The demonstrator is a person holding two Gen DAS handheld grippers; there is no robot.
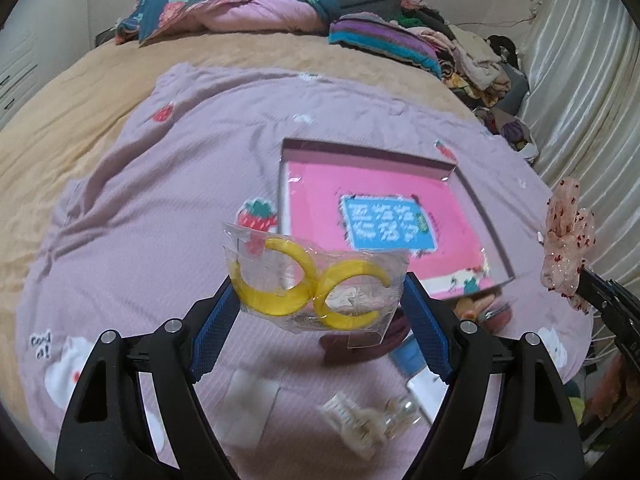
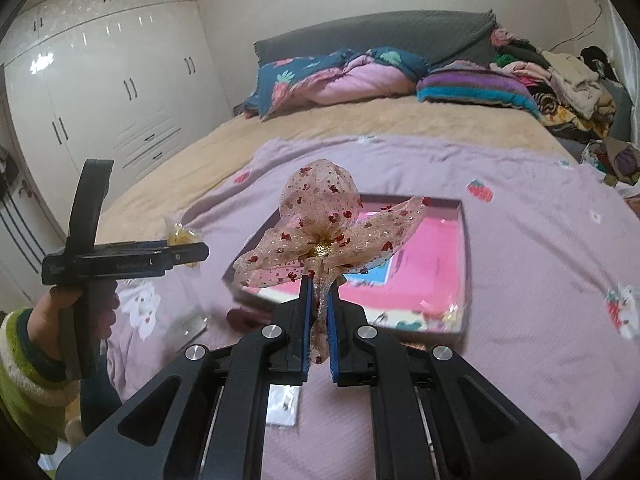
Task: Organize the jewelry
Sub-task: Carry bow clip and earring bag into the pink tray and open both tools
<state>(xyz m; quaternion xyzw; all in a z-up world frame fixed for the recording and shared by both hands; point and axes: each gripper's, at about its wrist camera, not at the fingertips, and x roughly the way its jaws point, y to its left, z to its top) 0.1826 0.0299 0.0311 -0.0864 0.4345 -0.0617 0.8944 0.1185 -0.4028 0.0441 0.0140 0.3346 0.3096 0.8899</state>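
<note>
Lilac bedspread [image 1: 140,200] underneath, pink box [image 1: 372,216] at my twelve o'clock. My left tongs [image 1: 320,292] clamp bagged yellow hoop earrings [image 1: 312,284]; my right tongs [image 2: 319,280] pinch sheer sequined bow [image 2: 320,224], box beyond.

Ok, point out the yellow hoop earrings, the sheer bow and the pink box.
yellow hoop earrings [image 1: 280,300]: left wrist view, lower curve of the left hoop inside its clear bag.
sheer bow [image 2: 320,196]: right wrist view, upper loop of the fabric.
pink box [image 2: 466,248]: right wrist view, right wall.
</note>
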